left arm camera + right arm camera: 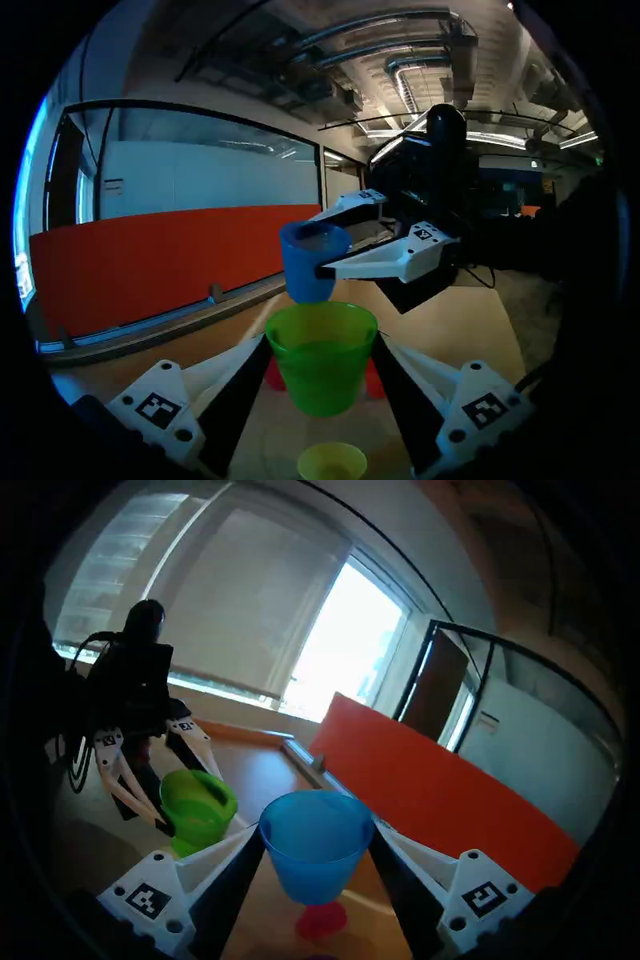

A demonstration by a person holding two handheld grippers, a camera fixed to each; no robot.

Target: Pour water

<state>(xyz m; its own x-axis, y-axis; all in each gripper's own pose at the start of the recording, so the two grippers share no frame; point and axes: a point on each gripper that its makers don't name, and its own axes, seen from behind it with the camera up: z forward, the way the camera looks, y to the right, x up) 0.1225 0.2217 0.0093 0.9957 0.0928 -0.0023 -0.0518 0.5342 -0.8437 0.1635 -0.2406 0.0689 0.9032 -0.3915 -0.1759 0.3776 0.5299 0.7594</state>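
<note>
Over table (452, 320), left claw (322, 346) holds green cup (322, 376) upright, right claw (317, 834) blue cup (316, 860).

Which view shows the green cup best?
The left gripper view: the green cup sits close and central, rim and body clear. The right gripper view shows it smaller and farther off, at left.

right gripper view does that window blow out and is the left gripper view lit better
Right gripper view: window blown out white, left gripper backlit and dark; left gripper view: evener light, green cup and blue cup crisp.
</note>
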